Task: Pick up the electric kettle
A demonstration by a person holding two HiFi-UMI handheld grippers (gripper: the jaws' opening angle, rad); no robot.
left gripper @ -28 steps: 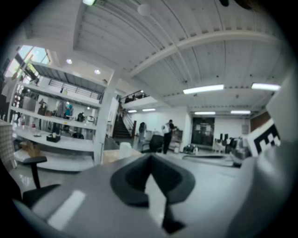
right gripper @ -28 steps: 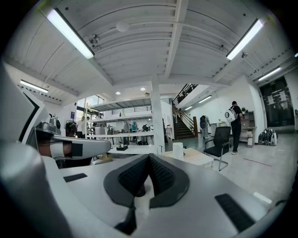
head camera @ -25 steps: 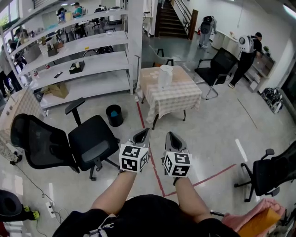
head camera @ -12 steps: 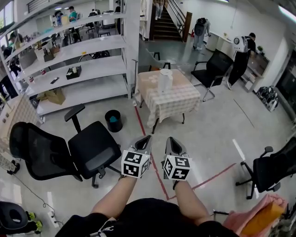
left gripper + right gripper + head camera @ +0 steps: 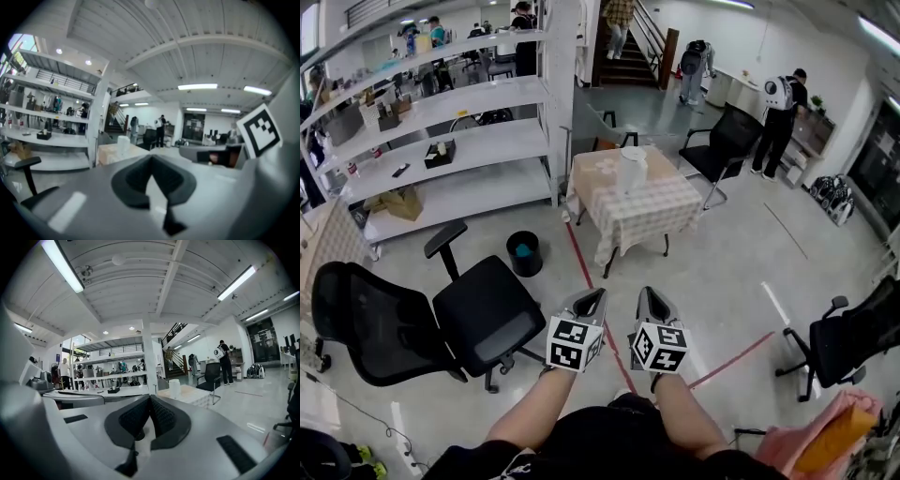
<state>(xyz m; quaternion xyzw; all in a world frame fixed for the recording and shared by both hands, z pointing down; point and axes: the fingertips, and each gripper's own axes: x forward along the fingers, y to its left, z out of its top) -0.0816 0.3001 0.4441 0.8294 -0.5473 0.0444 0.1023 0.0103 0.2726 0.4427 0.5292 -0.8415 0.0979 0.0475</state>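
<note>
A: Kettle (image 5: 633, 167) position is requested.
B: It is seen upright on the checked table (image 5: 649, 208), well apart from both grippers. Left gripper (image 5: 596, 295) and right gripper (image 5: 646, 294) are closed, with nothing held.

Grey left tongs (image 5: 596, 294) and right tongs (image 5: 647, 294), black ribbed pads (image 5: 162, 416), black-and-white marker cubes (image 5: 573, 343), black top (image 5: 591, 439).

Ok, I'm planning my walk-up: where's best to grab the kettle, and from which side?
The kettle stands upright on the table, tall and white. Its handle can't be made out from here; probably take that if reachable, else the body, jaws level. Come from the near edge: open floor leads there, while a chair stands at the far right corner.
</note>
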